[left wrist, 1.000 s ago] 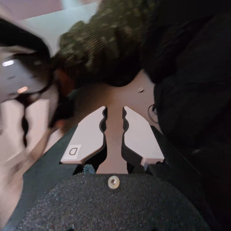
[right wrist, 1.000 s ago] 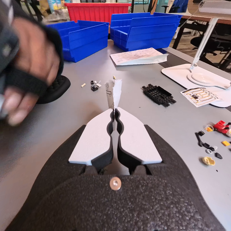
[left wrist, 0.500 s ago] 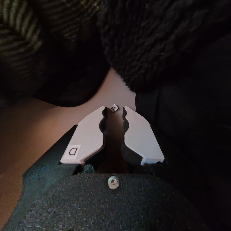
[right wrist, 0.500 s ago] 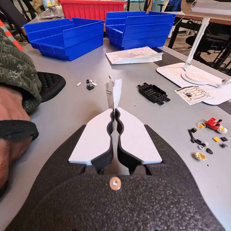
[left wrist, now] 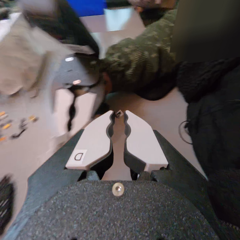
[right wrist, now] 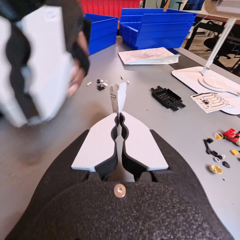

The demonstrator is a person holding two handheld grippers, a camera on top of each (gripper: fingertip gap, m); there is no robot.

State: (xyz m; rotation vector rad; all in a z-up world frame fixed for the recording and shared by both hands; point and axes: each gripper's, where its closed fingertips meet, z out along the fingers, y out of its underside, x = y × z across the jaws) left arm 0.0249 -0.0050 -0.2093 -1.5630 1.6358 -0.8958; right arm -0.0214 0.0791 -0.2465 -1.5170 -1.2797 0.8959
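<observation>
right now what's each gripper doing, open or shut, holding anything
Left gripper: jaws partly open, a small grey piece between the tips; a firm grip cannot be told.
Right gripper: shut on a torn paper strip.

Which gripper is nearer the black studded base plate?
Right. The right gripper sits just left of the black base plate; the left gripper hangs farther left.
</observation>
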